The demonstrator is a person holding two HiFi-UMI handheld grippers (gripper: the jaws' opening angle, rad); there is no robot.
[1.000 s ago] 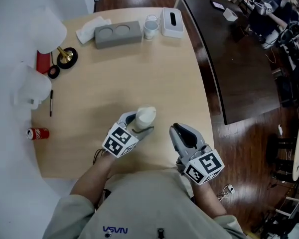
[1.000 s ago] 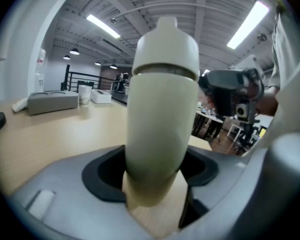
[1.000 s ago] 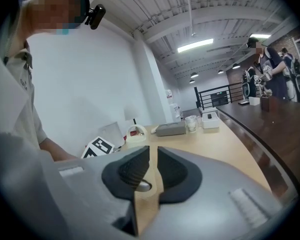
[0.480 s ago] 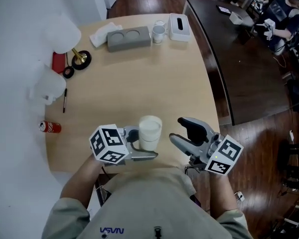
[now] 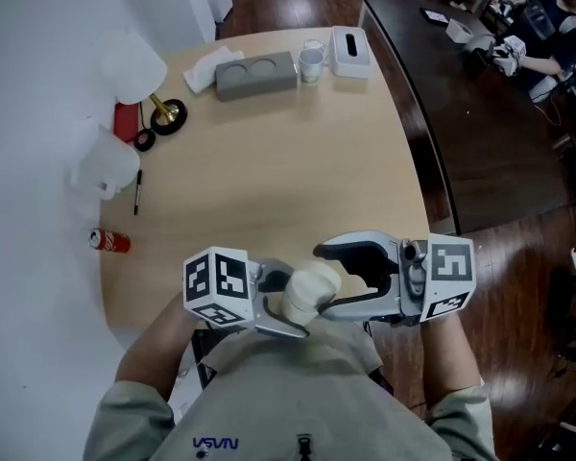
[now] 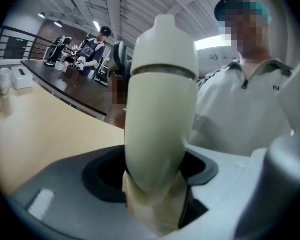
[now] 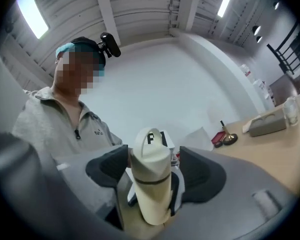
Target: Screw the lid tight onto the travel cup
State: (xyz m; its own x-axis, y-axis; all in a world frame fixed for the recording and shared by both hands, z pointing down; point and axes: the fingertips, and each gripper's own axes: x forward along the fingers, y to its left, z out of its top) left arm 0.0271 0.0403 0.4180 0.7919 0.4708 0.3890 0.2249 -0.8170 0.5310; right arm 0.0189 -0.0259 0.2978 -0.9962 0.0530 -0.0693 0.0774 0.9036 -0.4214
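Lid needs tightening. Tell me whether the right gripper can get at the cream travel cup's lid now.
Probably yes. The right gripper's jaws, just opened, flank the domed cream lid without gripping it, while the left gripper holds the cream travel cup below; nothing stands between.

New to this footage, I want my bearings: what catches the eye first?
The cream travel cup, held up at the table's near edge by the left gripper, fingers clamped on its body. The right gripper faces it, its fingers just opening wide, the cup's lid end between them. A red can lies at the table's left edge.
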